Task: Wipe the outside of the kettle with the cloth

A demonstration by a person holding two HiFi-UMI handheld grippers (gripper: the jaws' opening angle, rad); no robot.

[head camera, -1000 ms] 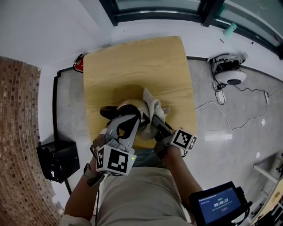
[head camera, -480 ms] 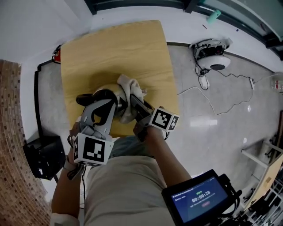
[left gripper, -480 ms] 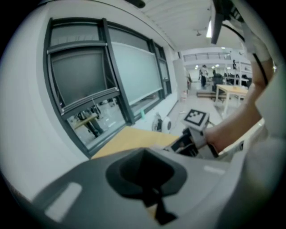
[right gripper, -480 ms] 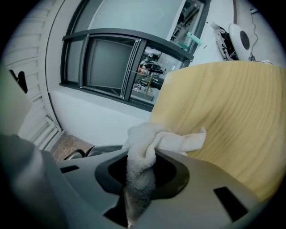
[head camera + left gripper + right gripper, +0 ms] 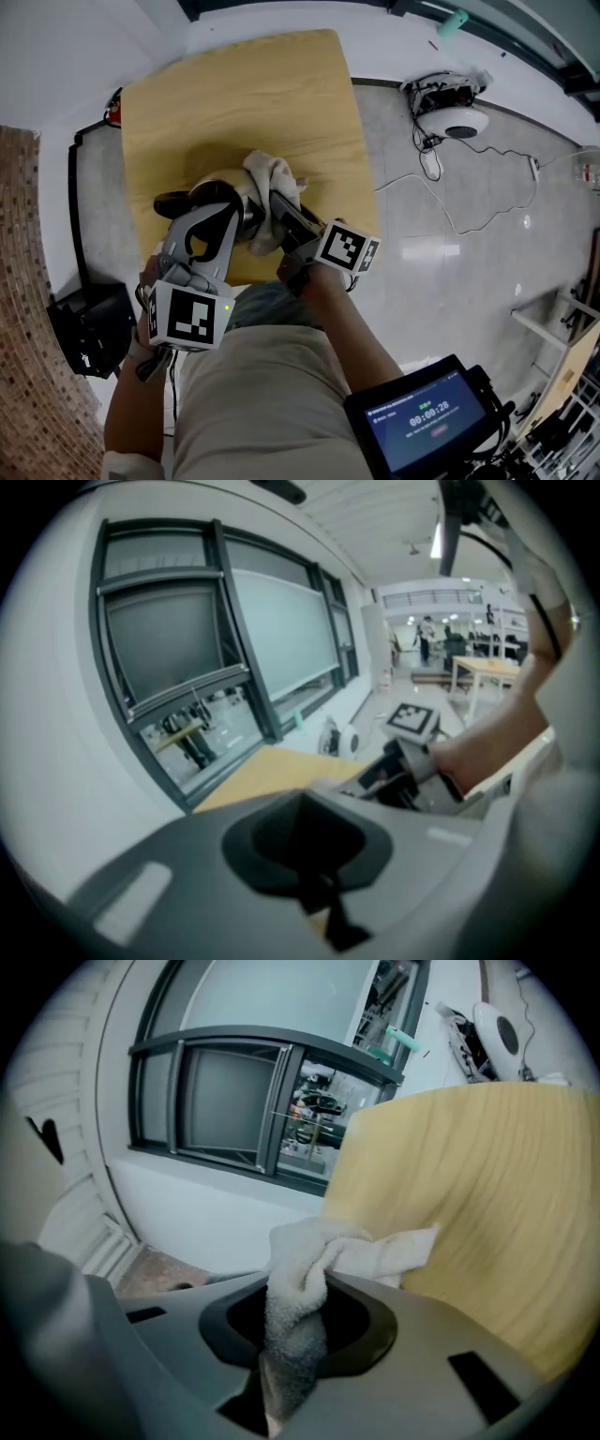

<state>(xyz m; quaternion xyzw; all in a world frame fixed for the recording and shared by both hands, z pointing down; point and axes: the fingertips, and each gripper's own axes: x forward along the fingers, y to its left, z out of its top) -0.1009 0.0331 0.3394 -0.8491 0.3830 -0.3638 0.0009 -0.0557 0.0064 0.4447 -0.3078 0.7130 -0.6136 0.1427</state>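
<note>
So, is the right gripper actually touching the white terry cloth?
Touching. The right gripper view shows the white terry cloth pinched between the shut jaws of the right gripper, with its loose end bunched beyond them.

The right gripper (image 5: pixel 275 202) has crept a little upward along the right flank of the kettle (image 5: pixel 217 192), taking the cloth (image 5: pixel 270 176) with it. The cloth has changed shape. A second ago a loose corner stuck out to the right over the tabletop (image 5: pixel 234 94); now it is bunched near the kettle's top and trails down its side. The person's head has swung, so the tabletop sits further left in the head view, and the timer on the tablet (image 5: pixel 422 427) has ticked on.
</note>
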